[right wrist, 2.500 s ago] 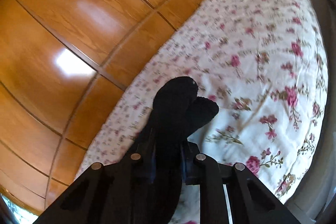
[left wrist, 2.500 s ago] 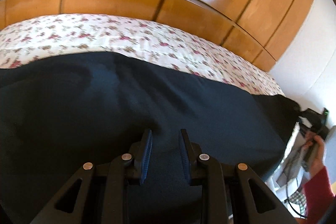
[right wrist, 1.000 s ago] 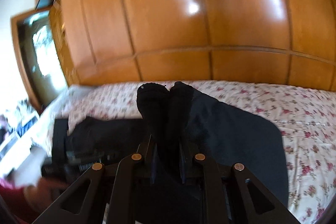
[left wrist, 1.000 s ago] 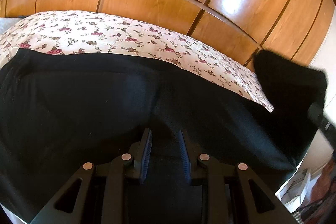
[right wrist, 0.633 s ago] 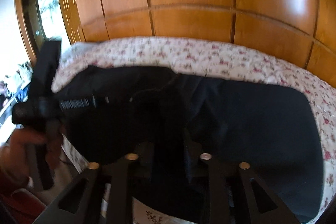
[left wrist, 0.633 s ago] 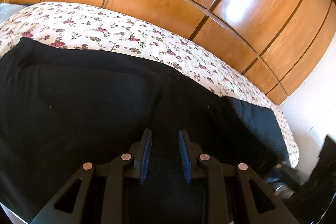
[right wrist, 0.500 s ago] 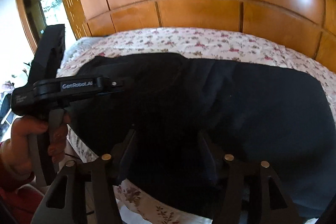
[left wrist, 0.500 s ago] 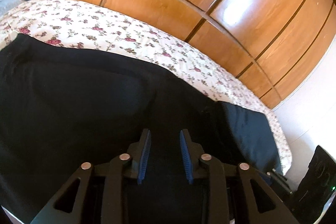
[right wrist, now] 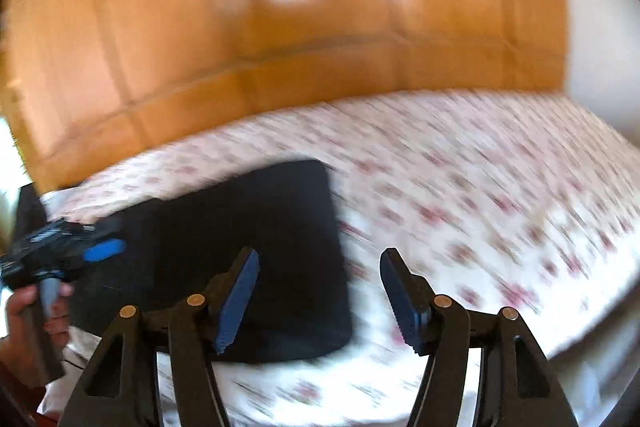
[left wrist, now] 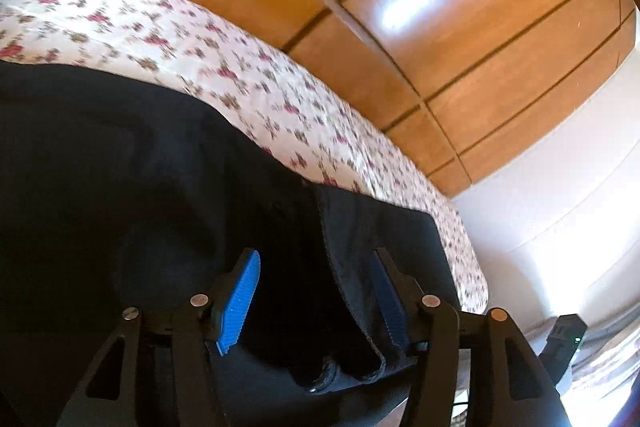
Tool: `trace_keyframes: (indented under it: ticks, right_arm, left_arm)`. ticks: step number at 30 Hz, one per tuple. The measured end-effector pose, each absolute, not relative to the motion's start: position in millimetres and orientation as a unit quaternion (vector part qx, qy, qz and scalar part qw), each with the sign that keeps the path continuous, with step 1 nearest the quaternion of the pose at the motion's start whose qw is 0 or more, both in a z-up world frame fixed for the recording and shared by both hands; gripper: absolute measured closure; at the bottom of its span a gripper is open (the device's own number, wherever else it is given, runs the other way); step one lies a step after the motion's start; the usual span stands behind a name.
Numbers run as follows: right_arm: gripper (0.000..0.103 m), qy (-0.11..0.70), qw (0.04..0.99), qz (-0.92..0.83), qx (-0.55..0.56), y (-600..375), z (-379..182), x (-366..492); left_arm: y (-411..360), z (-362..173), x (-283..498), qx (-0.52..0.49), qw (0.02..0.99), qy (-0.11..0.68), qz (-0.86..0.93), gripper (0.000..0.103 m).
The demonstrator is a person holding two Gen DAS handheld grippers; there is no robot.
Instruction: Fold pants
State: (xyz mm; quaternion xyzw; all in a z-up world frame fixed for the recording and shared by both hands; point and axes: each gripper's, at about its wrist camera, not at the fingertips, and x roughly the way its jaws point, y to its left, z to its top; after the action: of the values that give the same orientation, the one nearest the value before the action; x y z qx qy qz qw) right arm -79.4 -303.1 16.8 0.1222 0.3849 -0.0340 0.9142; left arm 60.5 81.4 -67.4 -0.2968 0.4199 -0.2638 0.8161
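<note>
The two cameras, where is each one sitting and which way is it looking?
Left wrist camera: sits on the left gripper, looking down along its opening jaws over the black pants to the flowered bedspread and wooden wardrobe; cloth lies loose between the jaws.
Right wrist camera: sits on the right gripper, jaws opening with nothing between them, looking across the bed; the person's left hand shows at the left edge.
Shared: pants, bedspread, wardrobe.
</note>
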Motion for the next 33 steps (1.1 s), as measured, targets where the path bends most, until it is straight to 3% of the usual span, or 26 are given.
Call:
trace_keyframes:
  ticks: [9,10,11,13,14,16,22,26,33]
  right_arm:
    - [0.039,0.431,0.892,0.016,0.137,-293,-20,-83]
    - [0.04,0.432,0.892,0.016,0.132,-289,-23,-83]
    - [0.042,0.434,0.892,0.016,0.129,-287,-25,-78]
    - [0.051,0.439,0.888,0.019,0.134,-288,-29,-71]
    - [0.061,0.44,0.886,0.024,0.143,-289,-31,-67]
    - [0.071,0.444,0.883,0.021,0.15,-293,-31,-65]
    - [0.086,0.438,0.892,-0.002,0.108,-294,-20,-70]
    - [0.086,0.454,0.886,-0.017,0.09,-291,-32,-66]
    - [0.084,0.432,0.89,0.024,0.142,-303,-16,-82]
  left_arm:
    - [57,-77,65,-0.293,0.795,0.455,-0.275,0.048]
    - [57,-76,65,-0.298,0.792,0.452,-0.281,0.06]
    - [56,-75,65,-0.297,0.792,0.452,-0.283,0.079]
    - [55,-73,67,-0.271,0.802,0.457,-0.273,0.084]
    - [56,-71,66,-0.271,0.803,0.452,-0.279,0.086]
    - [62,-62,62,-0.272,0.811,0.431,-0.287,0.088]
    - [72,-35,43,-0.264,0.823,0.393,-0.316,0.089]
    - [64,-62,39,-0.218,0.831,0.425,-0.285,0.089]
    - [70,-85,36,-0.247,0.829,0.425,-0.265,0.08]
